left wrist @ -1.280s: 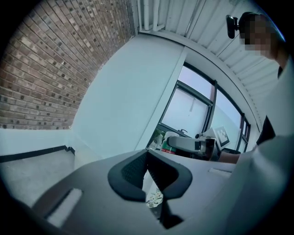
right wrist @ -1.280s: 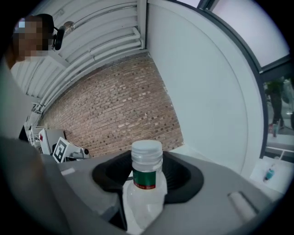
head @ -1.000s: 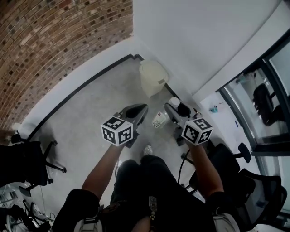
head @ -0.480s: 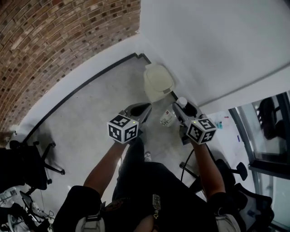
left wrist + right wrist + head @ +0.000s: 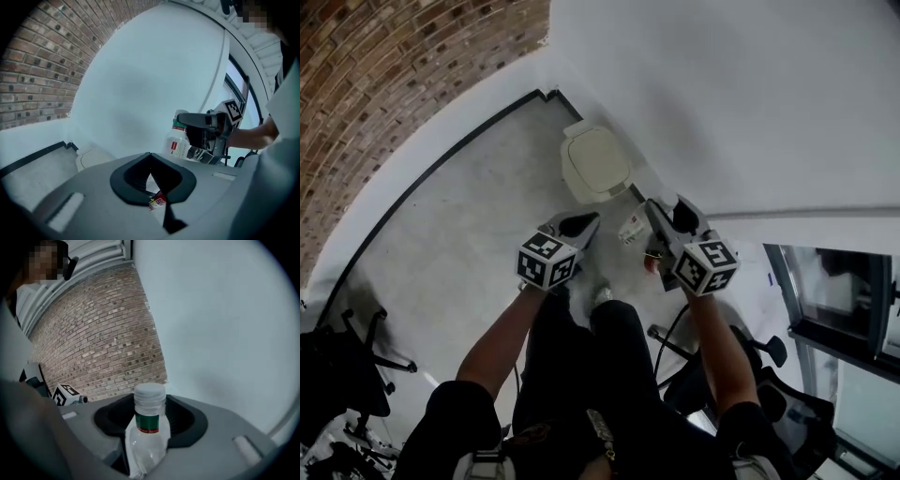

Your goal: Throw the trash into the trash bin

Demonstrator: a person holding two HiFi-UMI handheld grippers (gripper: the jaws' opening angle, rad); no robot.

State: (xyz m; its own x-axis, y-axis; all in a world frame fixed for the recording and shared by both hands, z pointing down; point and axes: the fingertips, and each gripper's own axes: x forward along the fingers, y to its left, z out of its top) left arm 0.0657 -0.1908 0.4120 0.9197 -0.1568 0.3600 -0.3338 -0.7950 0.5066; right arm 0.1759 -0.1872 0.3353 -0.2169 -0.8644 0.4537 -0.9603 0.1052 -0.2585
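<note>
Trash bin point(image 5: 595, 164) is beyond our fingertips point(image 5: 581, 223); we have thrown nothing yet: right gripper point(image 5: 151, 418) clamps bottle point(image 5: 147, 441), left gripper point(image 5: 152, 180) pinches wrapper point(image 5: 158, 201).

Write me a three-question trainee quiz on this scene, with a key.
1. True or false: the right tool grips a clear bottle with a white cap.
2. The trash bin stands: A) on the floor by the white wall; B) on a table; C) under an office chair.
3. What colour is the band below the bottle's cap?
Key: 1 true; 2 A; 3 green.
</note>
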